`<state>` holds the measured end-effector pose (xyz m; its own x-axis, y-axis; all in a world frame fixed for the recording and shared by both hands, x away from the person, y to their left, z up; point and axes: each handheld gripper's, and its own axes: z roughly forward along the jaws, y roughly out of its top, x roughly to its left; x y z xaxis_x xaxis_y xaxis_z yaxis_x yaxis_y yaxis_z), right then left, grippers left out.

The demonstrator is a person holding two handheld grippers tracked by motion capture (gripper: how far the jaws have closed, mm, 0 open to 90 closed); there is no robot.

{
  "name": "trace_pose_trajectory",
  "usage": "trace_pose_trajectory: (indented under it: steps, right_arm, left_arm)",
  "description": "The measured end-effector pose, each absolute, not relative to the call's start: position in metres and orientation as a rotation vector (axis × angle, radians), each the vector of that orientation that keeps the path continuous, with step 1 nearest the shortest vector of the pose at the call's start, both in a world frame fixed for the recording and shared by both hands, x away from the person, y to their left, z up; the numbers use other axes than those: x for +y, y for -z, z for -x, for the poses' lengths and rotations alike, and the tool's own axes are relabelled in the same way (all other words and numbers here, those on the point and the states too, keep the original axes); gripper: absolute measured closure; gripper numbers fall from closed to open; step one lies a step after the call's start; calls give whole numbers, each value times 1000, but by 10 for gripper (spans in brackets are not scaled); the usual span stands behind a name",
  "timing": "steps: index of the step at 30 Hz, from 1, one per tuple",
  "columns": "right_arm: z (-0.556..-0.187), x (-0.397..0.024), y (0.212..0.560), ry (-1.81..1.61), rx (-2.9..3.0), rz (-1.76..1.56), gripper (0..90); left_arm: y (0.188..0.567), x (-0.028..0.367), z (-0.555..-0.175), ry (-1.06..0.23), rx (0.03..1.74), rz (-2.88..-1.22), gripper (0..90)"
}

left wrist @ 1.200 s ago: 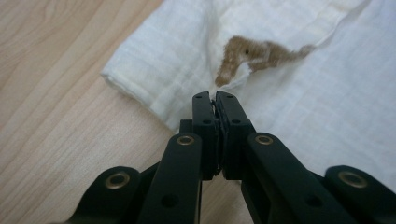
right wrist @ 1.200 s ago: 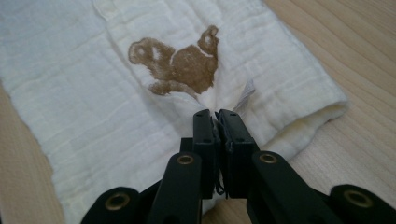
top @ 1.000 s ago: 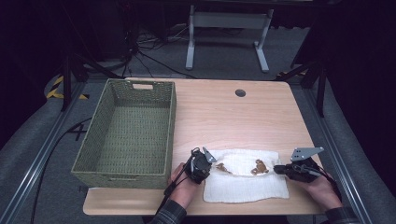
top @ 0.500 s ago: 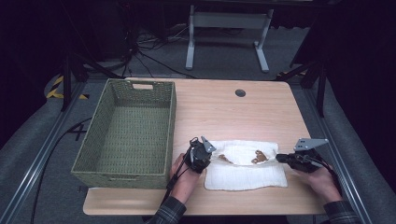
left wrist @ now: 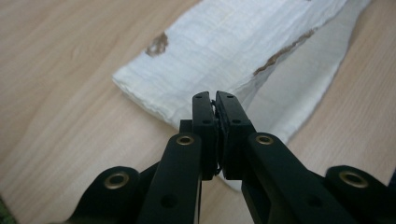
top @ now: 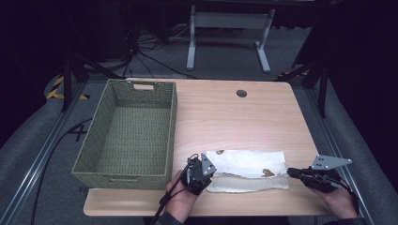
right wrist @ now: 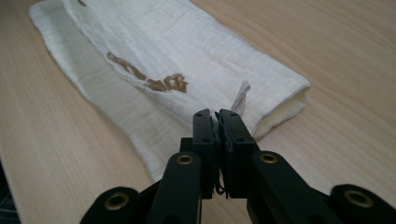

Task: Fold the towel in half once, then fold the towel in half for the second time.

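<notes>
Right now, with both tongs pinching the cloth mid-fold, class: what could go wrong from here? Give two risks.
1. Each of the tongs grips only a thin edge: the left tongs and right tongs are shut on a corner of the cloth, so a corner might slip out and the fold could land crooked.
2. The cloth lies near the front edge of the table; a pull toward the person might drag it over the edge.
</notes>
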<state>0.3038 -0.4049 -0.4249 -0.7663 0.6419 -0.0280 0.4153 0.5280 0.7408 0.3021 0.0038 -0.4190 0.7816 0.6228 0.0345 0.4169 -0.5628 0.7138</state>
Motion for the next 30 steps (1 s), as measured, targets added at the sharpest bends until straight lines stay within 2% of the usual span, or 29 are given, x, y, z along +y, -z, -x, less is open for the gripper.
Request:
trace_pose_trajectory:
  steps: [3, 4, 5, 8, 18, 30]
  right_arm:
    - [-299, -404, 429, -1078, 2503, -884, 847]
    - [-297, -404, 431, -1077, 2514, -878, 812]
    - [-296, -405, 432, -1080, 2524, -883, 752]
    - [-297, -406, 428, -1111, 2494, -900, 688]
    - [-344, -399, 426, -1075, 2448, -948, 672]
    - [-396, -398, 436, -996, 2447, -1034, 689]
  left_arm:
    - [427, 6, -299, -296, 772, -2269, 866]
    - [429, 6, -298, -268, 770, -2278, 839]
    - [429, 6, -298, -262, 766, -2276, 762]
    - [427, 5, -301, -271, 774, -2255, 672]
    - [427, -9, -341, -344, 863, -2238, 616]
    - [429, -15, -389, -389, 951, -2219, 616]
